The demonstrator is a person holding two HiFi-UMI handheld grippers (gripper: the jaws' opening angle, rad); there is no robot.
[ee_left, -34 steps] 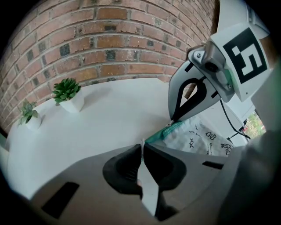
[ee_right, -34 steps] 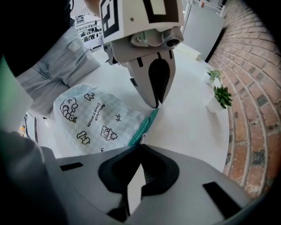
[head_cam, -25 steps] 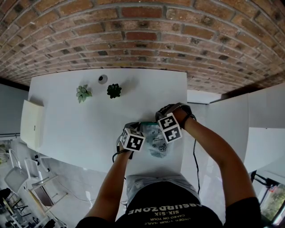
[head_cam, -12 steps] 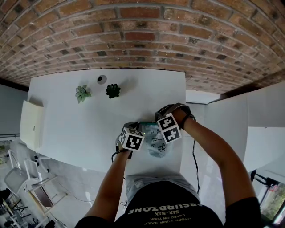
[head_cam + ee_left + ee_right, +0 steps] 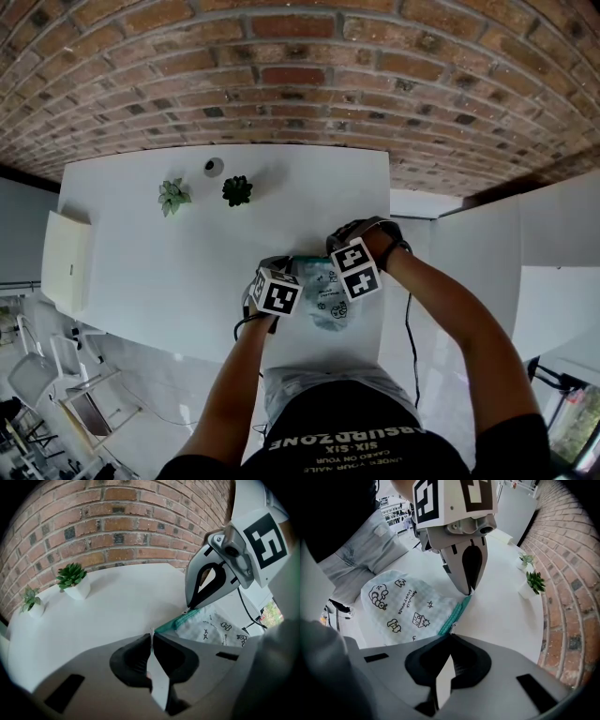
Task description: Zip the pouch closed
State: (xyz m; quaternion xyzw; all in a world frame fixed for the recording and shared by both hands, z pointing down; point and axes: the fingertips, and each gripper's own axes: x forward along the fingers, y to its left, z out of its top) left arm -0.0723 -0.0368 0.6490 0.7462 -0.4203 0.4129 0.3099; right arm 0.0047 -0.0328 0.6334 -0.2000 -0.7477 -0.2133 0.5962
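Note:
A white pouch [image 5: 330, 300] with small black prints and a teal zipper strip [image 5: 457, 613] lies on the white table [image 5: 187, 262] near its front edge. My left gripper [image 5: 292, 270] is shut on one end of the teal strip, and in the left gripper view its jaws [image 5: 151, 632] pinch a thin edge of the pouch [image 5: 215, 627]. My right gripper [image 5: 336, 265] stands steeply over the strip's other end. Its jaws [image 5: 451, 632] are shut on the small metal zipper pull [image 5: 451, 628]. The pouch body [image 5: 403, 611] spreads towards the person.
Two small potted plants [image 5: 174, 195] [image 5: 239, 190] and a small round object [image 5: 215, 167] stand at the table's far side by the brick wall. A pale flat box [image 5: 67, 261] sits off the table's left edge. The table's right edge [image 5: 384, 281] is close to the right gripper.

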